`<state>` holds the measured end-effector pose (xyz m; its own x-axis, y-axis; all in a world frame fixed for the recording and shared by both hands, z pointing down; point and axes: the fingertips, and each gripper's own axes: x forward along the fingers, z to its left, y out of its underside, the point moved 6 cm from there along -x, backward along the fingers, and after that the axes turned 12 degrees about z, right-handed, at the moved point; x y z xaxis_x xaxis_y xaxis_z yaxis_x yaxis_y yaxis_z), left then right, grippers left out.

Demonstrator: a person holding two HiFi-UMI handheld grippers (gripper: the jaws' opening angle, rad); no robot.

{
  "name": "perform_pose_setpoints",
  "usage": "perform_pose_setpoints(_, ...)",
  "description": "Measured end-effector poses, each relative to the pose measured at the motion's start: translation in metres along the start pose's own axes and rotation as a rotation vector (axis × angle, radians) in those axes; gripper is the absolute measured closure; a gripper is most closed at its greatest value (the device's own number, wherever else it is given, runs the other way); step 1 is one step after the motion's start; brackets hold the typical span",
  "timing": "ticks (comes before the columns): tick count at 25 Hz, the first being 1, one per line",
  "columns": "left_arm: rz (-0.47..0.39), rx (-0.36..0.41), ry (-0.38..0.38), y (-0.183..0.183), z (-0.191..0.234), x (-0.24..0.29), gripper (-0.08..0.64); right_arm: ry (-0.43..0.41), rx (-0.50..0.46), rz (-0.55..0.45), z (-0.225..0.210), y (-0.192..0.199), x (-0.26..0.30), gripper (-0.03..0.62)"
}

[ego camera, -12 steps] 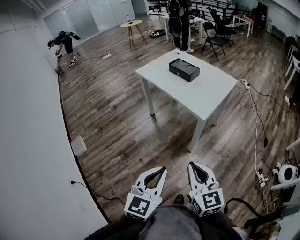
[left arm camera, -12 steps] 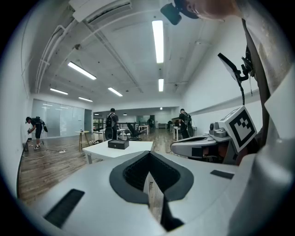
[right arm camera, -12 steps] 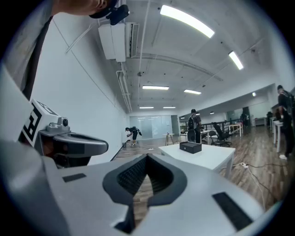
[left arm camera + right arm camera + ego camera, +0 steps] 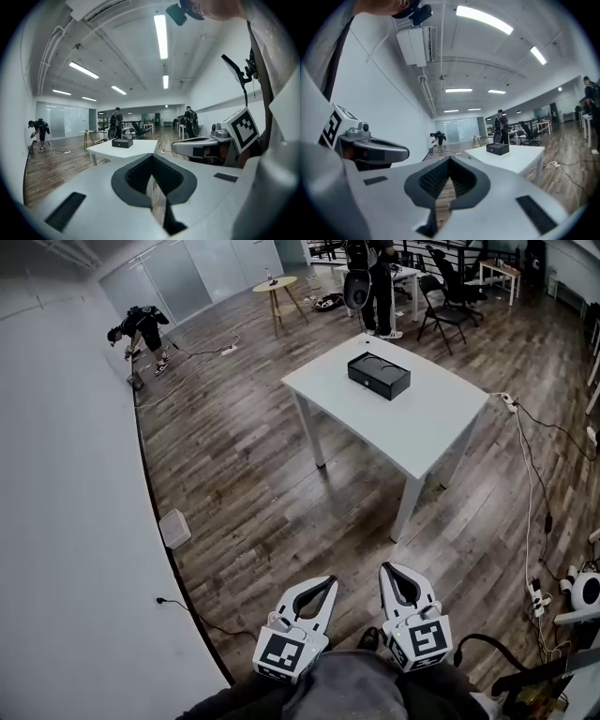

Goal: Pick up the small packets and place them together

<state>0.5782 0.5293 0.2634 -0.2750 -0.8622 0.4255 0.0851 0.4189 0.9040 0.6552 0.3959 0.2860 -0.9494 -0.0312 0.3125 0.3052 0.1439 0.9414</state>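
No small packets show in any view. A white table (image 4: 427, 427) stands on the wood floor some way ahead, bearing a black box (image 4: 379, 375). The same black box (image 4: 123, 143) appears far off in the left gripper view, and the black box (image 4: 497, 149) in the right gripper view. My left gripper (image 4: 326, 580) and right gripper (image 4: 392, 569) are held low, close to my body, side by side and pointing toward the table. Both are shut with nothing between the jaws, as the left gripper (image 4: 152, 157) and right gripper (image 4: 450, 159) show in their own views.
One person (image 4: 141, 329) crouches by the left wall; another person (image 4: 370, 282) stands beyond the table. A round wooden side table (image 4: 274, 284) and black chairs (image 4: 450, 310) stand at the back. Cables and a power strip (image 4: 536, 596) lie at right. A white box (image 4: 174, 529) rests against the wall.
The head view has shifted slightly, so the table and room sit a little further right and up. Both grippers stay shut and side by side.
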Motion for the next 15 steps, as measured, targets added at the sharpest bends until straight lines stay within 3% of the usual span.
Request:
perform_pose_setpoints(6, 0.039, 0.007, -0.051, 0.003, 0.001, -0.002, 0.557, -0.072, -0.025, -0.011, 0.003, 0.002, 0.014, 0.588)
perform_pose_setpoints(11, 0.079, -0.012, -0.107, 0.007, 0.013, -0.007, 0.557, -0.135, 0.016, 0.012, 0.007, 0.007, 0.034, 0.588)
perform_pose_setpoints(15, 0.089, -0.04, -0.111, 0.014, 0.022, -0.006, 0.557, -0.149, 0.01, 0.017, 0.011, 0.004, 0.045, 0.588)
